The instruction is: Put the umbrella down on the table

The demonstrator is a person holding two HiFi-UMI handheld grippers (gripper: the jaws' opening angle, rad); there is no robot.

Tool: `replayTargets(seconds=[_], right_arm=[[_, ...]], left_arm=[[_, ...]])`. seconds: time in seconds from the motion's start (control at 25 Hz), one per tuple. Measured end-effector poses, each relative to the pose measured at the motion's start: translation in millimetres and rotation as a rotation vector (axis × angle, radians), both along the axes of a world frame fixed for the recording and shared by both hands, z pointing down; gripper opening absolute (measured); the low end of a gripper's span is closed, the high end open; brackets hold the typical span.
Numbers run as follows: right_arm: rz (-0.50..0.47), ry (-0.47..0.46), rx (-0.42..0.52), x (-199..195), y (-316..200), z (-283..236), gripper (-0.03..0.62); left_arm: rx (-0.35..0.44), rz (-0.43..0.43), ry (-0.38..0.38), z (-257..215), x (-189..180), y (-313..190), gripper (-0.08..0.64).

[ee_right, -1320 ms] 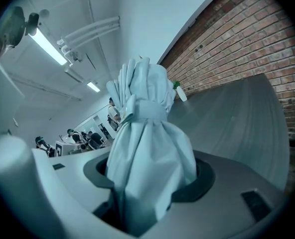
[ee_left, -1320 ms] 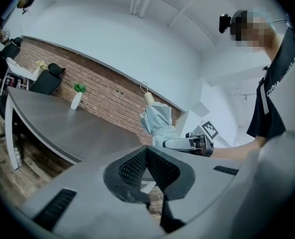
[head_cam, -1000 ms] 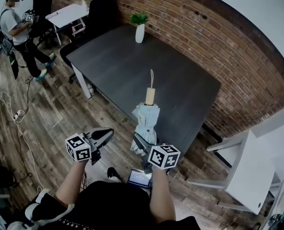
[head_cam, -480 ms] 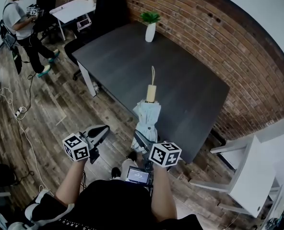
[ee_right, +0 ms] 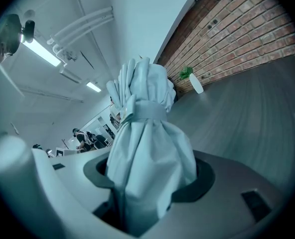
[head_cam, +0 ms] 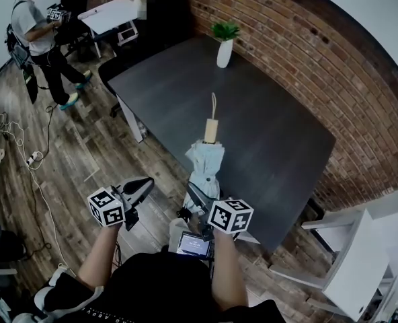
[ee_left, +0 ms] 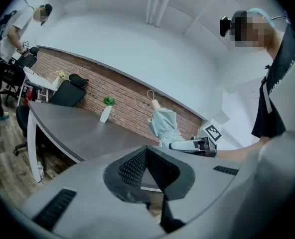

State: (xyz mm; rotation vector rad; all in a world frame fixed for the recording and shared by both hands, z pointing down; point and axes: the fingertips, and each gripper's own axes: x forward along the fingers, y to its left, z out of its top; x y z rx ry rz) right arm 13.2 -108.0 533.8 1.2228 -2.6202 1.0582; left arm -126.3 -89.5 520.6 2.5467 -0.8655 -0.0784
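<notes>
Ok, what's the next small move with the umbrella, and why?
Probably lower the right hand-held gripper toward the table: it is shut on the umbrella, whose handle end hangs over the tabletop without resting on it.

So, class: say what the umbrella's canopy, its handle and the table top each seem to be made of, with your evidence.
Canopy: thin pale blue fabric, matte; it gathers in soft folds under a strap.
Handle: probably wood, given its tan colour, though plastic is possible.
Table top: dark grey, matte, faintly streaked, likely laminate or stained wood.
</notes>
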Motion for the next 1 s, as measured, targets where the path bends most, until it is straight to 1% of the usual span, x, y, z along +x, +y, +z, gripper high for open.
replayTargets(seconds=[0.08,0.16,0.48,0.64,0.8,1.0], right_arm=[[-0.011,0.002,0.002,-2,-22,-1,0.281],[-0.019,0.001,0.001,-3,-45,-2,0.281],[-0.044,0.004,-0.003,2,-130,-5,0.281],[-0.047,0.006,-0.003,13,-163,-3,0.281],[-0.038,0.009,-0.009,29,-192,4,0.281],[-0.047,0.018,-0.004,39,-220,6,0.281]], left_arm=[[-0.004,-0.023,0.003,-1,-4,-23,0.003],[-0.007,-0.026,0.0,-2,-3,-45,0.003],[-0.028,0.009,-0.016,-4,14,-125,0.003],[-0.033,0.03,-0.037,-5,31,-160,0.003],[-0.031,0.07,-0.075,-3,52,-190,0.003],[-0.04,0.055,-0.081,0,59,-218,0.003]])
